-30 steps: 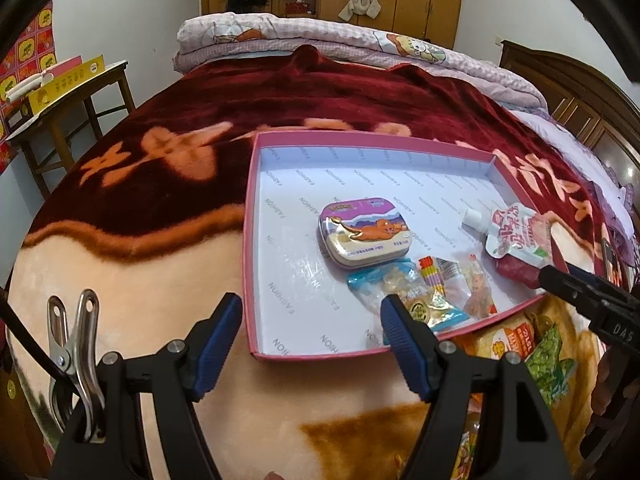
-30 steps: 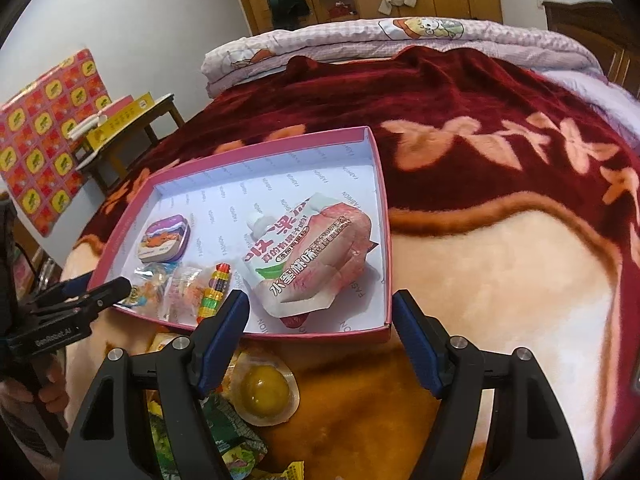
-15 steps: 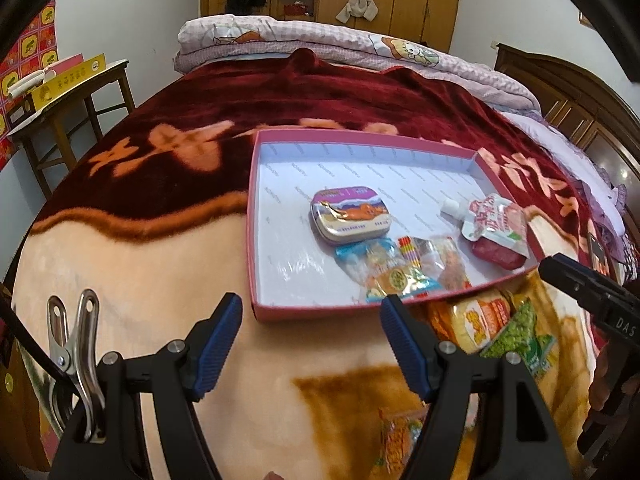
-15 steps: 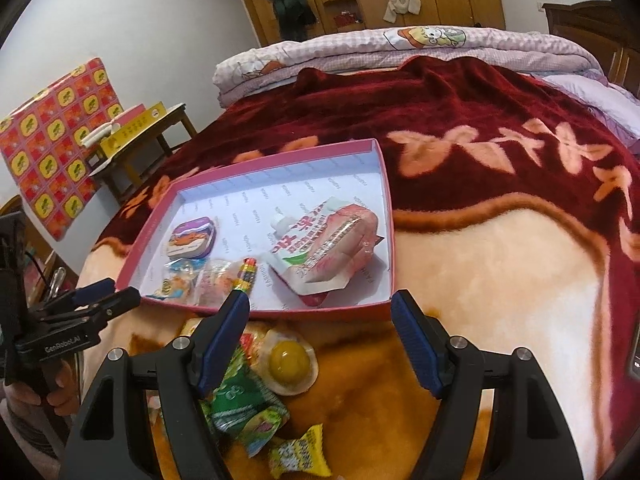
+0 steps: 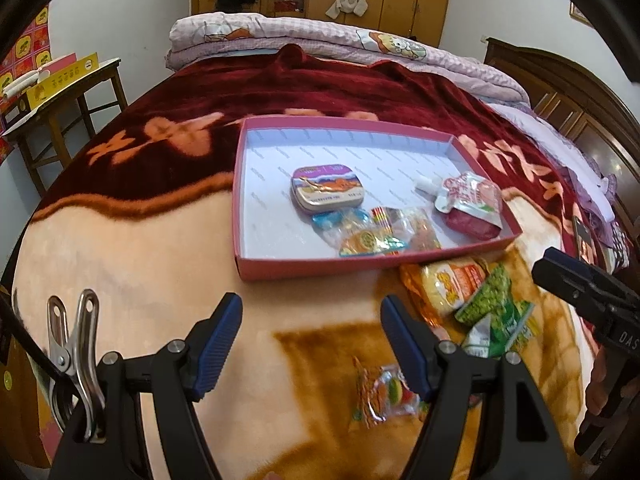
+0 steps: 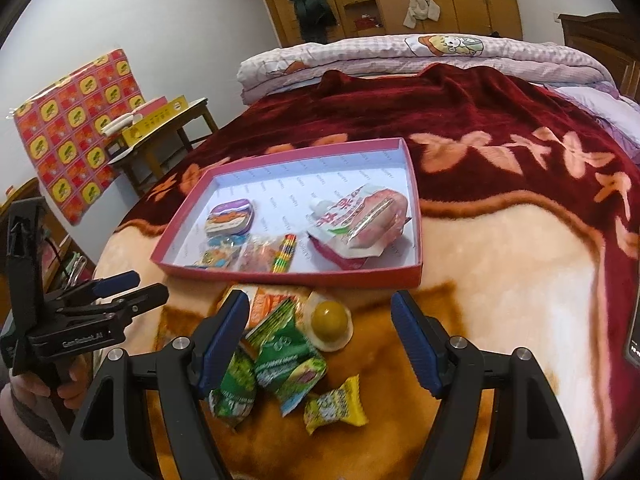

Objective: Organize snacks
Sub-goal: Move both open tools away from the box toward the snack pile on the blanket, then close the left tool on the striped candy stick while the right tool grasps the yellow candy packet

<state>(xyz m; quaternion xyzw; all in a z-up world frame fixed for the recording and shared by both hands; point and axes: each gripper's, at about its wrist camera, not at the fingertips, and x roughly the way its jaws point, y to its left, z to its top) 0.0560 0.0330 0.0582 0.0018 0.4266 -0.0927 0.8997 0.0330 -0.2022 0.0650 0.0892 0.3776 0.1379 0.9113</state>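
Your right tool (image 6: 320,344) stands with jaws apart, gripping nothing; just under and left of its left finger lie the green packets (image 6: 280,364), with a yellow candy (image 6: 334,404) nearer you between the fingers. Your left tool (image 5: 310,344) is likewise spread and empty, a small gummy packet (image 5: 384,396) by its right finger. Beyond both, on the bed blanket (image 6: 500,280), sits the pink tray (image 6: 288,278), holding a tin (image 6: 230,220), wrapped sweets (image 6: 260,256) and a pouch (image 6: 360,224).
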